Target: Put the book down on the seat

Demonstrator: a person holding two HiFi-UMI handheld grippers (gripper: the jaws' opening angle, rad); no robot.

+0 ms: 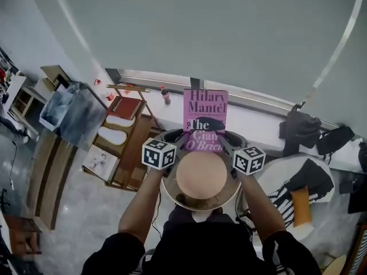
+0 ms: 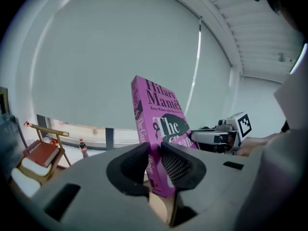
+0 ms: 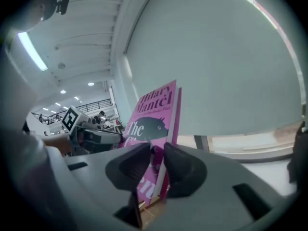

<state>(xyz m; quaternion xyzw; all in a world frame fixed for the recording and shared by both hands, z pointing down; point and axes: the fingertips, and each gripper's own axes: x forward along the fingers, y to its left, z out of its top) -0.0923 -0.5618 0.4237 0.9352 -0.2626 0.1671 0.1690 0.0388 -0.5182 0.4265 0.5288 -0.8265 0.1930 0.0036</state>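
Note:
A pink paperback book (image 1: 205, 118) is held upright in the air in front of the person, cover towards the head camera. My left gripper (image 1: 182, 136) is shut on its left edge by the spine, and my right gripper (image 1: 226, 138) is shut on its right edge. In the left gripper view the book (image 2: 161, 121) stands between the dark pads (image 2: 179, 166), with the right gripper (image 2: 217, 137) beyond it. From the right gripper view the book's (image 3: 155, 121) page edge sits between the jaws, and the left gripper (image 3: 89, 134) shows past it.
A wooden folding seat (image 1: 127, 148) with white cushions and a red book (image 1: 124, 106) stands at the left. A white armchair (image 1: 298, 179) with a striped cushion is at the right. A small bottle (image 1: 165, 94) and dark bags (image 1: 301, 129) sit on the window ledge.

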